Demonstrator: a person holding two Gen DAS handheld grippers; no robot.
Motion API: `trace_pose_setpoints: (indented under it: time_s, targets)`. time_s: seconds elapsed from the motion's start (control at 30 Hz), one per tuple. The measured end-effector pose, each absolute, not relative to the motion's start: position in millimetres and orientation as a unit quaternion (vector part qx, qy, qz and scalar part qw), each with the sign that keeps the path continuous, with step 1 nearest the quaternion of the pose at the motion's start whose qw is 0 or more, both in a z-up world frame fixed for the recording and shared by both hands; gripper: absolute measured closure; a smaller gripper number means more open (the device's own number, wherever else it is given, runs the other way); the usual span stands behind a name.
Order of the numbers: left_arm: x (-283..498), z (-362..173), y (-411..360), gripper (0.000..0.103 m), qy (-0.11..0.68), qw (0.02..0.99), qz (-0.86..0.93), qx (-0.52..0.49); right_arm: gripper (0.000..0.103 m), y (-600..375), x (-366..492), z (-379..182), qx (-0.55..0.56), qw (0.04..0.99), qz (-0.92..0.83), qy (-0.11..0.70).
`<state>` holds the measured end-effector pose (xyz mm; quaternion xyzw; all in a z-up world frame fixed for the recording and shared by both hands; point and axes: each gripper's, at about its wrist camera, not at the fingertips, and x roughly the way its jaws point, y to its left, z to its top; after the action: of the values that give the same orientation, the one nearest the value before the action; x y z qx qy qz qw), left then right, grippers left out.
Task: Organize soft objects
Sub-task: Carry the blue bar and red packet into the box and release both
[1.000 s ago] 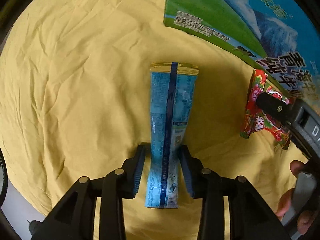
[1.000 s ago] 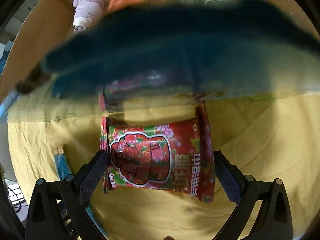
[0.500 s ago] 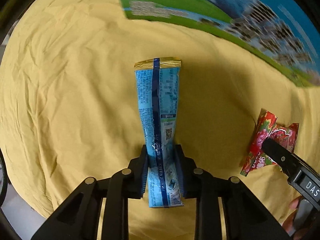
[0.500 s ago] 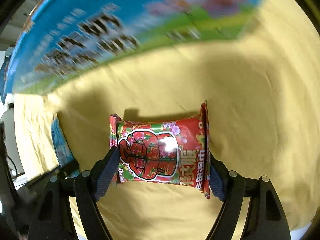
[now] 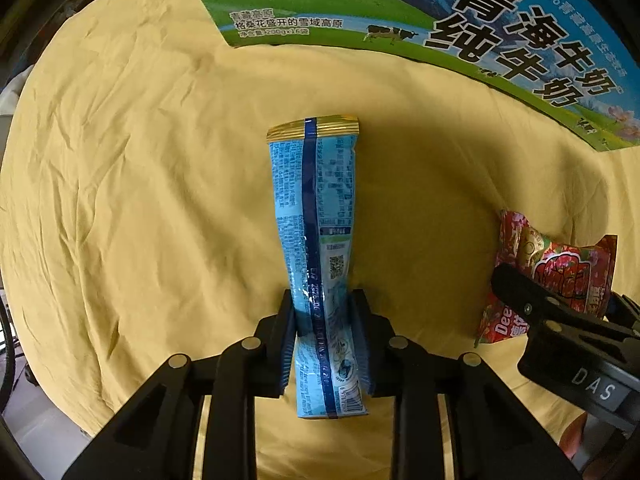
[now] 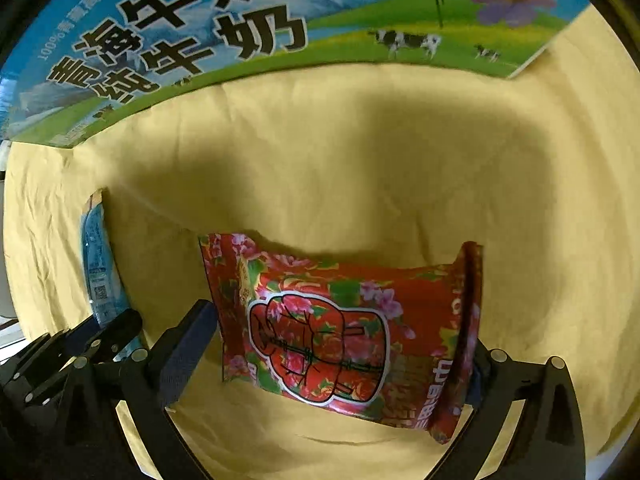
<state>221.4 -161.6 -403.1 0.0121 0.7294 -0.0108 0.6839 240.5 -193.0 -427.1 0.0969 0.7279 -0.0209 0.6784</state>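
Pinching the lower part of a long blue snack packet (image 5: 316, 248), the left gripper (image 5: 324, 340) has its blue pads pressed into the wrapper's sides, so that the film narrows visibly between them, and the packet's gold-sealed end points away toward the far side of the yellow cloth (image 5: 120, 184). The right gripper (image 6: 340, 356) stands spread wide around a red flowered snack packet (image 6: 340, 332); its jaws have just been opening, the left pad stands clear of the packet's edge, and the right pad is hidden behind the packet's upturned seal, so contact there cannot be told. Both packets sit over the middle of the cloth, the red one near the blue one's right side in the left wrist view (image 5: 552, 276). Judging by this, the step in hand is picking up or carrying the two soft packets, one per gripper; the next move probably calls for the right jaws to close evenly across the red packet before lifting, since a puffy bag can slip or buckle. Along the cloth's far edge stands a printed milk carton box (image 5: 440, 16); only its outer wall shows, so its contents cannot be seen.
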Motion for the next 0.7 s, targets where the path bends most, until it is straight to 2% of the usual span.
trace_pose_setpoints:
  time_s: [0.03, 0.17, 0.47, 0.7]
  targets:
    - [222, -403, -158, 0.084, 0.728, 0.685, -0.010, 0.011, 0.002, -191, 240, -427, 0.091, 0.680, -0.022, 0.727]
    - [226, -400, -145, 0.089, 0.724, 0.690, -0.011, 0.007, 0.018, -198, 231, -419, 0.082, 0.685, -0.024, 0.723]
    - [213, -359, -151, 0.090, 0.704, 0.710, -0.023, 0.003, 0.025, -217, 223, -411, 0.109, 0.684, -0.004, 0.722]
    - [208, -314, -147, 0.090, 0.683, 0.729, -0.041, -0.009, 0.028, -250, 209, -368, 0.133, 0.698, 0.022, 0.703]
